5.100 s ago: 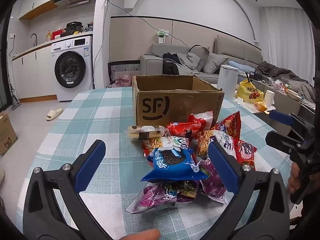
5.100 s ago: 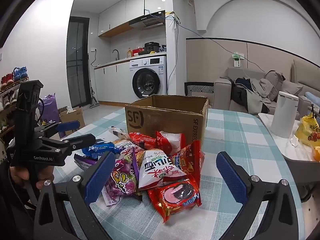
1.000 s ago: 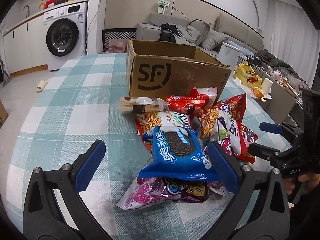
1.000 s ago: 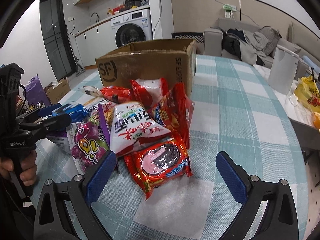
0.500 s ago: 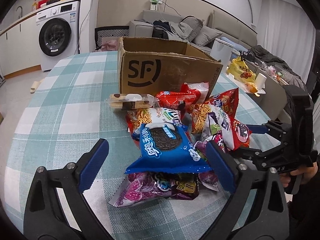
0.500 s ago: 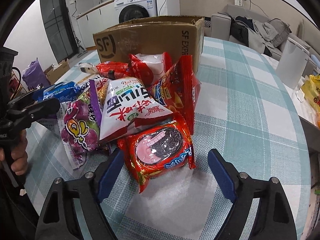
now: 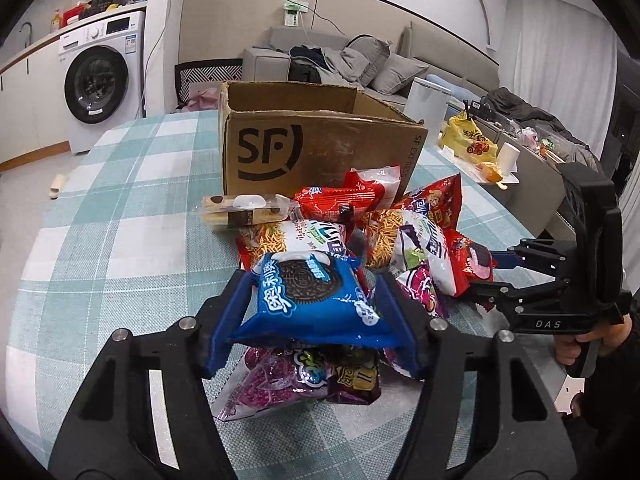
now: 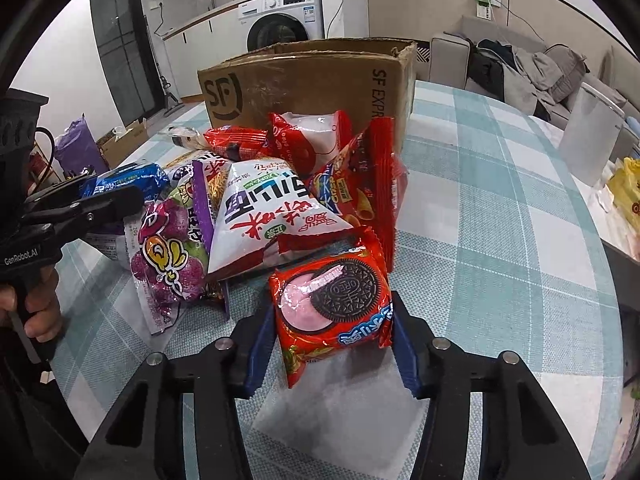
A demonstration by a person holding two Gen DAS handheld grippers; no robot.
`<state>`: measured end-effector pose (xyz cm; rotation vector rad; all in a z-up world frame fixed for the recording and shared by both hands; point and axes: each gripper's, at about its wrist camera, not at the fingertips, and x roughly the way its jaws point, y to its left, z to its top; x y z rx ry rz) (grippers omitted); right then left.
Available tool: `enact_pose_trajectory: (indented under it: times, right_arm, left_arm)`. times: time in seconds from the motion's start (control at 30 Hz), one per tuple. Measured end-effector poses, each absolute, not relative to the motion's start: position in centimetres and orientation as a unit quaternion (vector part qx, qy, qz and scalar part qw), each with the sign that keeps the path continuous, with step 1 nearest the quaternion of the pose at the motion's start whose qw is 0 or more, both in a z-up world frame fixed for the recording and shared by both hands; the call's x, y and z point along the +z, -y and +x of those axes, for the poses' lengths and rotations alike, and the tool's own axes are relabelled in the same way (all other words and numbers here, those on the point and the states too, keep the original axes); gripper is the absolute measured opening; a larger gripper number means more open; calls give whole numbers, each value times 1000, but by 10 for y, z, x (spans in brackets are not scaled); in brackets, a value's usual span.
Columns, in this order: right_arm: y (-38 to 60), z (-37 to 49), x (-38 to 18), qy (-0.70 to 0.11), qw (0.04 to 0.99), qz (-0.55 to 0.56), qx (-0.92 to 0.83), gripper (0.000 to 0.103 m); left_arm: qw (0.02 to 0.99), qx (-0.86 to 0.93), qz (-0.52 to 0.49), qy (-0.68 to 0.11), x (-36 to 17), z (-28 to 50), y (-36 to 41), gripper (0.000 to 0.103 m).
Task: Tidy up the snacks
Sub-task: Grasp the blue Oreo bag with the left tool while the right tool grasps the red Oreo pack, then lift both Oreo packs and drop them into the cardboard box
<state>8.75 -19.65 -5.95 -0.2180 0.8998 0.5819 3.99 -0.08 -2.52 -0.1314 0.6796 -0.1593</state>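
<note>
A pile of snack bags lies on the checked tablecloth in front of an open cardboard box [image 7: 320,148] [image 8: 304,76]. On the pile's near side sits a blue Oreo pack [image 7: 308,304]. My left gripper [image 7: 311,277] is closing on it, and both blue pads touch its sides. A red Oreo pack [image 8: 320,320] lies at the front of the pile on the other side. My right gripper [image 8: 332,305] is closing around this one, its pads against the pack's edges. Each gripper shows in the other's view, held by a hand.
Purple candy bags [image 7: 296,376], white noodle-snack bags [image 8: 264,216], red bags and a clear biscuit pack [image 7: 240,208] fill the pile. A white canister [image 8: 592,140] and a yellow bag [image 7: 472,144] stand beyond the table's right edge. Bare cloth [image 7: 120,216] lies left of the pile.
Both pairs of jaws went from wide open to closed against the sides of the blue and the red Oreo packs. The hands stayed nearly in place.
</note>
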Motion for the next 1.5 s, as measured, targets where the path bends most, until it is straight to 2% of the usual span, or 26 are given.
enact_pose_trajectory:
  times: [0.03,0.57,1.5]
  right_arm:
    - [199,86,-59,-426,856,-102,274,51]
    - [223,71,-37,-388,880,-71,264,50]
    - [204,78,17,-323,899,-35,292,50]
  left_arm:
    - [938,-81,-64,-332,-25,39,1,49]
    - [947,-89,-71,-302,-8,23,-4,43]
    - [963,-69,-79,-247,38,33,-10,42]
